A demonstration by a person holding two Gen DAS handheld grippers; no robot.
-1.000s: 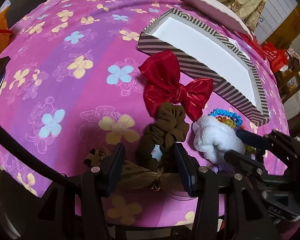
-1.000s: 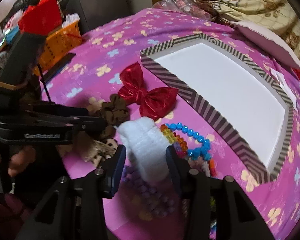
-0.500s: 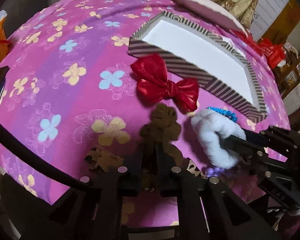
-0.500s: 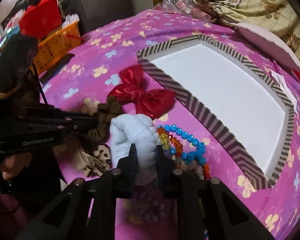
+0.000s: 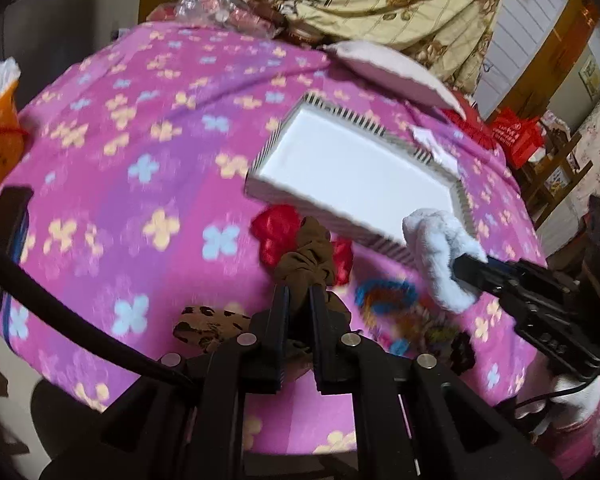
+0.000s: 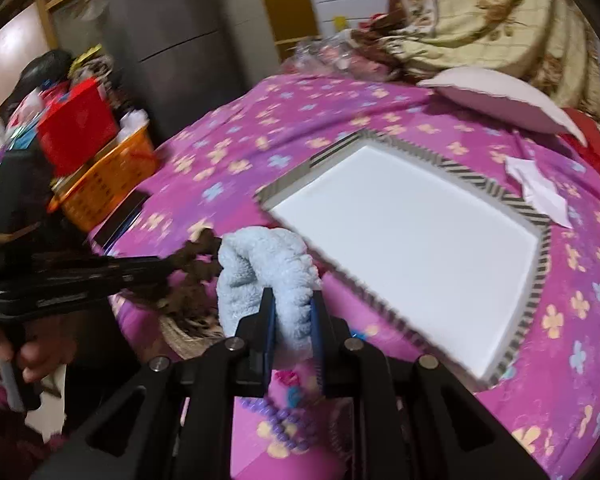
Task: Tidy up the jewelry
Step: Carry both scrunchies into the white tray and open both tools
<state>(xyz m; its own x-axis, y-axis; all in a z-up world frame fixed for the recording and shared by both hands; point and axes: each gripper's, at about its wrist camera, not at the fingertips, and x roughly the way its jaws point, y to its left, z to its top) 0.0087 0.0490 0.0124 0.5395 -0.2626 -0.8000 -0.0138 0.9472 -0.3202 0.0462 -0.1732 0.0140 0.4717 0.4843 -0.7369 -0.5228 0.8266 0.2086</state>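
My left gripper is shut on a brown scrunchie and holds it above the pink flowered cloth; it also shows in the right wrist view. My right gripper is shut on a fluffy white scrunchie, lifted near the front edge of the striped box; it also shows in the left wrist view. The box has a bare white floor. A red bow, a blue bead bracelet, purple beads and a leopard-print scrunchie lie on the cloth.
An orange basket with a red box stands at the table's left edge. A white pillow and folded paper lie behind the striped box. A dark phone-like slab lies at the left edge.
Both grippers closed on their scrunchies, brown in the left and white in the right, then lifted them off the cloth toward the striped box.
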